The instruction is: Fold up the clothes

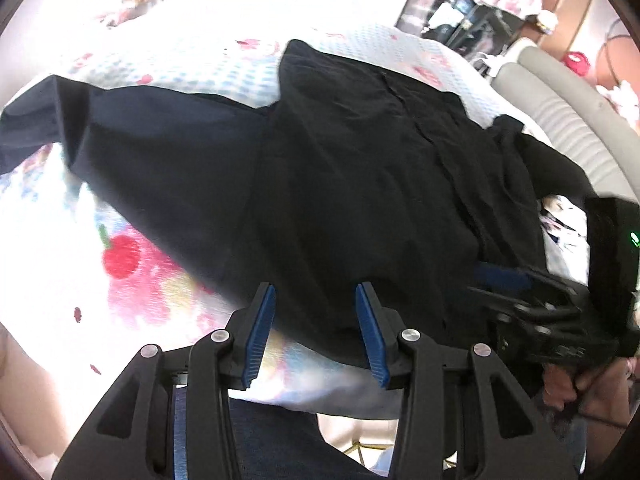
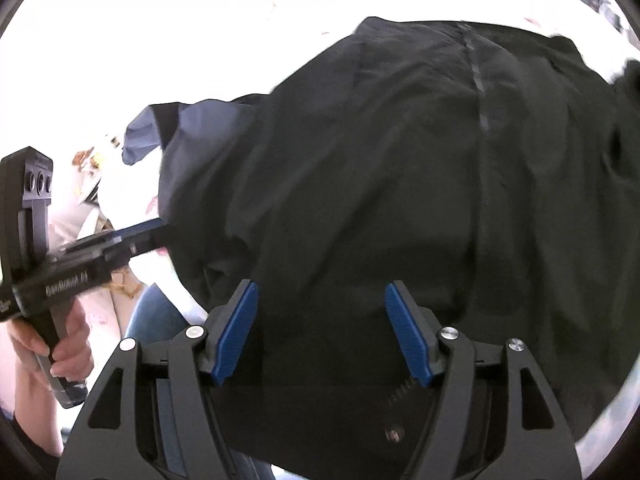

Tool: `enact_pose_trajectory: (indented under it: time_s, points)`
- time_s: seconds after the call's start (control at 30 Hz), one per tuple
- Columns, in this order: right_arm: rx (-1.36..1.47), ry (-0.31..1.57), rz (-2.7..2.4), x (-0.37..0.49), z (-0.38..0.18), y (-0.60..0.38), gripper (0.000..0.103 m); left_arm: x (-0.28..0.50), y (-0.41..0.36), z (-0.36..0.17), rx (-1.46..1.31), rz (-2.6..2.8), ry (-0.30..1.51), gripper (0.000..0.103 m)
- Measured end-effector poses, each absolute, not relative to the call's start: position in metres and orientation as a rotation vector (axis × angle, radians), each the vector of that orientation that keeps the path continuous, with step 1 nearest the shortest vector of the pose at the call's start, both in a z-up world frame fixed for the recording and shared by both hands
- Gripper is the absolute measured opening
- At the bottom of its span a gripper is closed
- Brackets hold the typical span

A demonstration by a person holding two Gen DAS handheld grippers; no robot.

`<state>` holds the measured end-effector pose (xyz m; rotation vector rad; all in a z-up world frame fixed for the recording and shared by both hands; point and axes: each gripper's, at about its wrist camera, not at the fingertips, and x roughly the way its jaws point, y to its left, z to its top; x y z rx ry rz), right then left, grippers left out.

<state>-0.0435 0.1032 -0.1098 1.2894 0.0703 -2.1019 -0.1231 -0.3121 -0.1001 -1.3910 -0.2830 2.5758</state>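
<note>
A dark garment [image 1: 340, 184] lies spread across the bed, black in the middle, with a navy-looking part [image 1: 160, 140] reaching to the left. My left gripper [image 1: 316, 292] is open at the garment's near edge, and nothing is pinched between its blue pads. In the right wrist view the black cloth [image 2: 400, 180] fills most of the frame. My right gripper [image 2: 320, 286] is open just above it and holds nothing. The left gripper [image 2: 156, 230], held by a hand [image 2: 68, 344], points at the cloth's left edge. The right gripper [image 1: 496, 280] shows at the garment's right side.
The bed has a white sheet with a pink and red flower print [image 1: 120, 260]. A grey ribbed padded edge [image 1: 560, 92] runs along the bed's right side. Shelves with clutter [image 1: 480, 12] stand behind. A person's blue jeans [image 1: 260, 440] are close below the left gripper.
</note>
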Motion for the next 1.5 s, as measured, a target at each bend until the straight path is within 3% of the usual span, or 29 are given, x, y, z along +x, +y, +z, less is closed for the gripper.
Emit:
enact_pose_trajectory:
  time_s: [0.17,0.27,0.63,0.8,0.83,0.9,1.0,1.07,1.17,1.23,1.3,1.37,1.5]
  points:
    - [1.28,0.259,-1.973,-0.046,-0.124,0.055,0.068,-0.13,-0.309,-0.11,-1.449,2.586,-0.181,0.044]
    - [1.255,0.414,-1.962,-0.029,-0.14,0.041,0.069,-0.141,-0.31,-0.127,-1.536,2.568,-0.113,0.038]
    - [1.279,0.349,-1.953,-0.019,-0.139,0.074,0.058,-0.141,-0.304,-0.134,-1.528,2.572,-0.043,0.037]
    - [1.209,0.221,-1.953,-0.012,-0.116,0.081,0.059,-0.14,-0.313,-0.128,-1.537,2.556,-0.182,0.037]
    - [1.169,0.173,-1.948,-0.01,-0.108,0.081,0.065,-0.14,-0.316,-0.128,-1.537,2.553,-0.215,0.037]
    - [1.137,0.199,-1.942,-0.006,-0.102,0.071,0.07,-0.141,-0.321,-0.127,-1.536,2.546,-0.281,0.037]
    - [1.14,0.333,-1.914,-0.001,-0.114,0.048,0.07,-0.14,-0.325,-0.127,-1.537,2.544,-0.354,0.038]
    - [1.165,0.345,-1.918,-0.003,-0.126,0.044,0.046,-0.133,-0.319,-0.129,-1.544,2.558,-0.35,0.04]
    - [1.223,0.269,-1.928,-0.011,-0.139,0.044,0.032,-0.122,-0.313,-0.133,-1.548,2.587,-0.332,0.042]
    - [1.252,0.163,-1.909,-0.017,-0.138,0.059,0.018,-0.12,-0.314,-0.136,-1.561,2.602,-0.33,0.042]
    - [1.274,0.092,-1.911,-0.019,-0.137,0.076,0.011,-0.121,-0.322,-0.139,-1.571,2.593,-0.389,0.042]
    - [1.294,0.043,-1.928,-0.021,-0.135,0.092,0.011,-0.121,-0.331,-0.139,-1.577,2.586,-0.456,0.038]
    - [1.302,0.021,-1.981,-0.023,-0.127,0.106,0.011,-0.118,-0.33,-0.137,-1.574,2.599,-0.416,0.037]
